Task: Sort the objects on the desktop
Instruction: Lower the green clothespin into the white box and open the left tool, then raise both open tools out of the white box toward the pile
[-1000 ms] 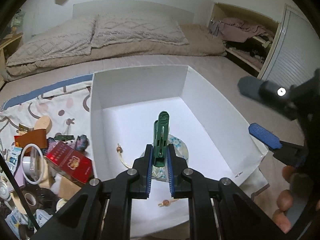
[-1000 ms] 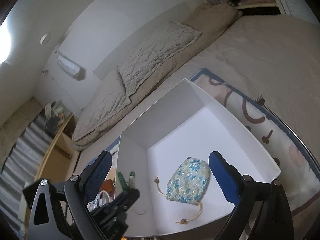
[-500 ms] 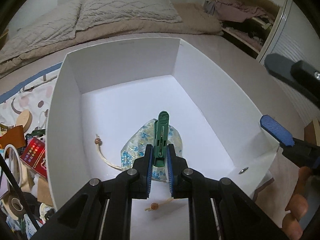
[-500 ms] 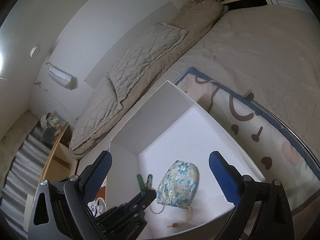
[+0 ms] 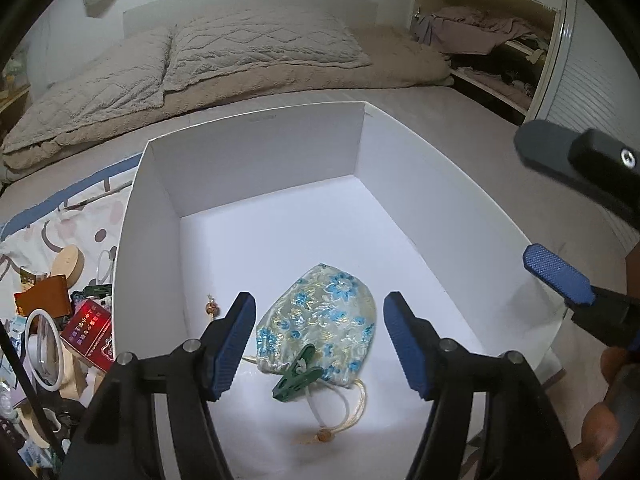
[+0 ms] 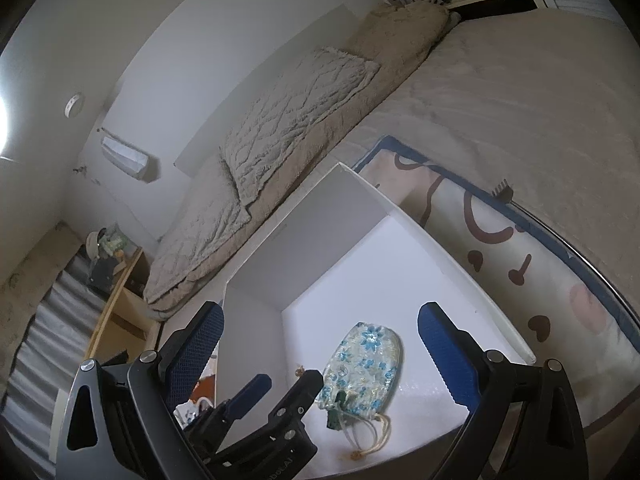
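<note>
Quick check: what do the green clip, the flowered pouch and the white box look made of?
Green clip: looks like moulded plastic, smooth with a slight sheen. Flowered pouch: woven brocade-like fabric, shimmering threads and blue flowers, with a cord drawstring. White box: thin matte card or foam board, probably; flat walls, sharp folded corners.

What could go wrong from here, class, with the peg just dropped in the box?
1. The left gripper, whose fingers have just opened, hangs low over the peg and pouch; pulling back carelessly might snag the pouch's cord.
2. The box wall is thin; either gripper could knock it.
3. The peg lies against the pouch and may tangle.
</note>
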{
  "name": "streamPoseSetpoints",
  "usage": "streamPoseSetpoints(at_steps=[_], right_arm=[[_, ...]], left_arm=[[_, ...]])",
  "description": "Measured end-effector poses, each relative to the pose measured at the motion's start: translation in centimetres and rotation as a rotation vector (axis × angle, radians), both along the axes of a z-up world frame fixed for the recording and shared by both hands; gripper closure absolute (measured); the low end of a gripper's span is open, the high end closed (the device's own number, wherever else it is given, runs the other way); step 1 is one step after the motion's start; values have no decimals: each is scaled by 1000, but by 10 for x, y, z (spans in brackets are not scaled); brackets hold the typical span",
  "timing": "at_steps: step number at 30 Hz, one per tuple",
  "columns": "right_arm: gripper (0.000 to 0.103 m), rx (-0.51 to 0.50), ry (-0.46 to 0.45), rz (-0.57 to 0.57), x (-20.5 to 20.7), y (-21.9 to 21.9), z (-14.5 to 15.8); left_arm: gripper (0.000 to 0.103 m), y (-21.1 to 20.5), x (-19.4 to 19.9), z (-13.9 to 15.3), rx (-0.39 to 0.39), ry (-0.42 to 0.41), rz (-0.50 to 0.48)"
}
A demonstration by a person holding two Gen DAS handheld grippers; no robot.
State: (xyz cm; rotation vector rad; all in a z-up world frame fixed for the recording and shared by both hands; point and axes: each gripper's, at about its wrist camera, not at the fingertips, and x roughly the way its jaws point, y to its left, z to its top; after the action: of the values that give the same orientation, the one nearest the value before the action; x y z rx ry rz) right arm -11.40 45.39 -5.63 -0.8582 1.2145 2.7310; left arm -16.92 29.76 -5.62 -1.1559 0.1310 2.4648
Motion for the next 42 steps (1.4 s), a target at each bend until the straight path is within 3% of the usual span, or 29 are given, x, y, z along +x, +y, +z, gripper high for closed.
streamPoseSetpoints(at_steps=[12,18,29,42], right_arm=[[6,10,-5,7,-1,-4,-1],[6,73,-18,-7,-1,-8,0],[6,171,-27,-12,-2,-18,4],[5,334,-21,-37,-2,-35,10]], left_arm=[[37,-8,-1,9,32,8,16],[36,-12,1,11,30,12,22],[9,-37,5,23,33,54,79],[7,-72,10,43,43,106,148]])
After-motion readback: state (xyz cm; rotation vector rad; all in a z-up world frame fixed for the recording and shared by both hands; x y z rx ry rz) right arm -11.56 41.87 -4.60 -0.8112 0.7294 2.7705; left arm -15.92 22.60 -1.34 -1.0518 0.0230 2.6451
